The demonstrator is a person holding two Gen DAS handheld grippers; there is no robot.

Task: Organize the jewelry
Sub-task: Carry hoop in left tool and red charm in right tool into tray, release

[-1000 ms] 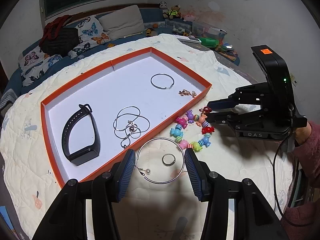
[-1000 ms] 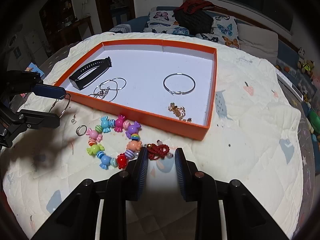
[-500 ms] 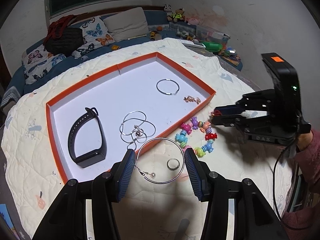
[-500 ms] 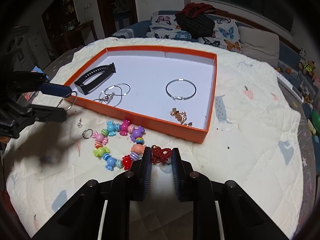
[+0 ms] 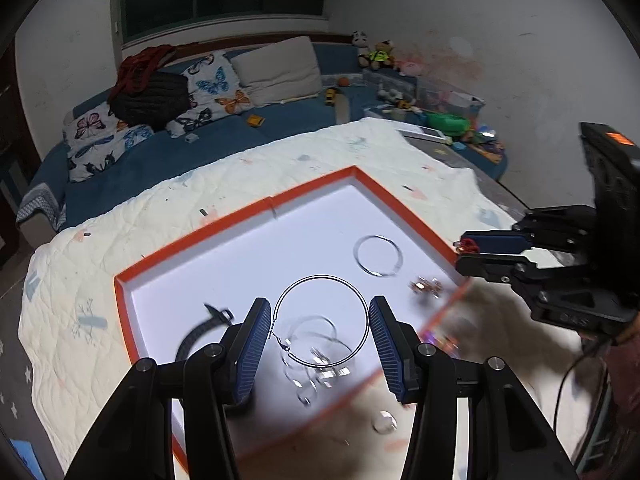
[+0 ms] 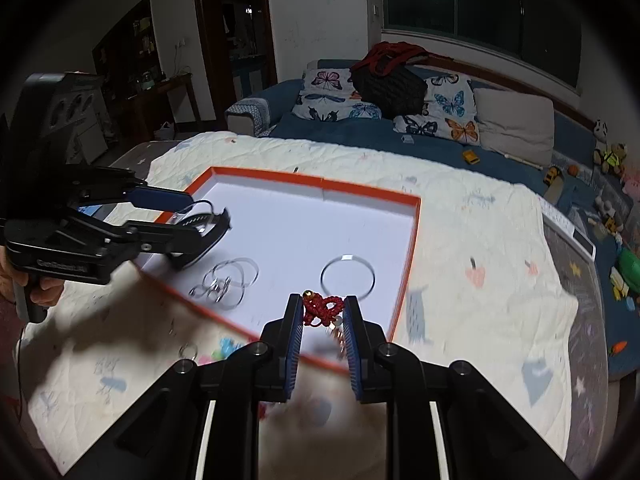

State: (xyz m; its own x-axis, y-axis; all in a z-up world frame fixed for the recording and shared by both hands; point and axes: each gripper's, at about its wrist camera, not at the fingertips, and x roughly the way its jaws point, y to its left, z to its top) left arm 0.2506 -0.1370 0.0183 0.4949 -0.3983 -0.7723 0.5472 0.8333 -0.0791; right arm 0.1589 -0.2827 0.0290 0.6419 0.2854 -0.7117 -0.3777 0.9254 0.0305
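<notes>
My left gripper (image 5: 319, 300) is shut on a large silver hoop earring (image 5: 320, 276) and holds it above the orange-rimmed white tray (image 5: 240, 212). In the right wrist view my right gripper (image 6: 322, 298) is shut on a red knotted cord charm (image 6: 320, 309), raised over the tray's near rim (image 6: 360, 194). Inside the tray lie a silver bangle (image 6: 347, 258), a silver necklace (image 6: 226, 280), a black band (image 5: 196, 336) and a rose-gold chain piece (image 5: 426, 286). The left wrist view also shows the right gripper (image 5: 460, 249).
On the cream quilt near the tray's front edge lie a small ring (image 6: 187, 350) and a blurred candy-bead bracelet (image 6: 224, 350). A blue sofa with butterfly pillows (image 5: 208, 92) stands beyond the table. Toys clutter the far right (image 5: 444, 120).
Both grippers rose and moved over the tray. The right one closed on the red cord charm and lifted it off the quilt. The left one carried the hoop earring up with it.
</notes>
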